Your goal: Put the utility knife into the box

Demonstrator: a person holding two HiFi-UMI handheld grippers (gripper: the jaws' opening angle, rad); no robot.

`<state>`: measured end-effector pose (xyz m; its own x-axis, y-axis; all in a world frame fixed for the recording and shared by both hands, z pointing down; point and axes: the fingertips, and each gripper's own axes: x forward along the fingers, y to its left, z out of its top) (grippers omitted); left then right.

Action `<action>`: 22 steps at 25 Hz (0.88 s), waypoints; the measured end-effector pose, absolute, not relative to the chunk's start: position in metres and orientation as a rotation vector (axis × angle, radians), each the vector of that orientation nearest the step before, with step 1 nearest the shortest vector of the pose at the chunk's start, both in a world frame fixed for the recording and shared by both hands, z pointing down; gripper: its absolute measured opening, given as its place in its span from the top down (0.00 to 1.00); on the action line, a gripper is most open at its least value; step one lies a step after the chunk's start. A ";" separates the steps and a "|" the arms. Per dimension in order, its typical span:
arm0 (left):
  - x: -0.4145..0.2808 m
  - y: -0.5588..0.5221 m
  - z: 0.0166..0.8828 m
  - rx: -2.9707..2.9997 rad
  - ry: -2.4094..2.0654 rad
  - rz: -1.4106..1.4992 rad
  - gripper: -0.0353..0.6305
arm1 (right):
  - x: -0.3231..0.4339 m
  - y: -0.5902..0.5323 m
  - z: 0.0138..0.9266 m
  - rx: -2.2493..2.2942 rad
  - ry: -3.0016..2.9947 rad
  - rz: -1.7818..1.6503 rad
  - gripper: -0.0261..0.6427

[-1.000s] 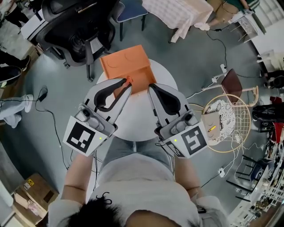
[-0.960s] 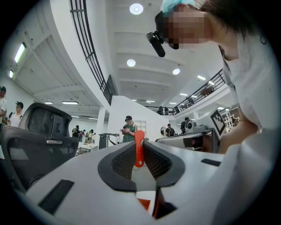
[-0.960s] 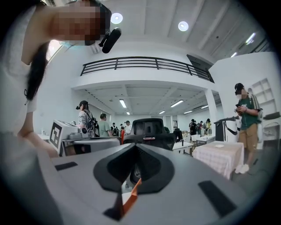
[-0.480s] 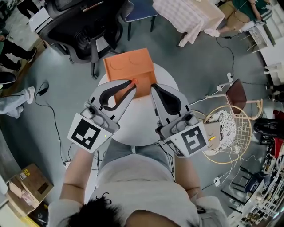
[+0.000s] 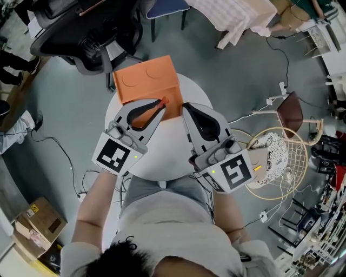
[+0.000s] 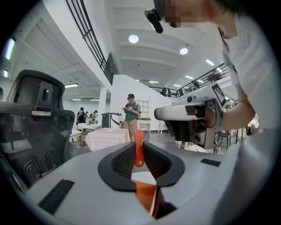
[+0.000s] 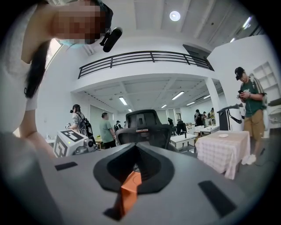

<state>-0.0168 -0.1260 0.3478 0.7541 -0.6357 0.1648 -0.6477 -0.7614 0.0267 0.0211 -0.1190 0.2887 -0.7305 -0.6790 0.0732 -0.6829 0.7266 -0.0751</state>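
Note:
An orange utility knife [image 5: 160, 103] is clamped lengthwise in my left gripper [image 5: 160, 105], its tip poking out past the jaws over the near edge of the orange box [image 5: 145, 81]. The box lies closed at the far side of the round white table [image 5: 162, 154]. In the left gripper view the knife [image 6: 138, 147] stands upright in the left gripper [image 6: 138, 151], with the box [image 6: 145, 197] below. My right gripper [image 5: 186, 110] hovers beside it, shut and empty. The right gripper view shows the right gripper [image 7: 136, 165] closed, with the box [image 7: 130, 186] showing in the gap beneath.
A black office chair [image 5: 81, 30] stands beyond the table at the left. A table with a checked cloth [image 5: 232, 13] stands farther back. A wire basket stool [image 5: 278, 154] and floor cables lie to the right. A cardboard carton [image 5: 38, 224] sits at the lower left.
My left gripper, still holding the knife, has moved forward and a little right, bringing the knife tip over the box's near edge. The right gripper has barely moved.

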 end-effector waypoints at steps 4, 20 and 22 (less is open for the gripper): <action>-0.002 -0.141 0.378 2.840 -1.022 0.306 0.87 | 0.036 -0.127 0.300 1.144 -2.863 0.187 0.95; 0.018 -0.171 0.493 2.704 -0.943 0.711 0.87 | 0.075 -0.143 0.338 1.167 -2.801 0.310 0.95; 0.018 -0.173 0.505 2.685 -0.932 0.752 0.87 | 0.077 -0.146 0.341 1.165 -2.798 0.320 0.95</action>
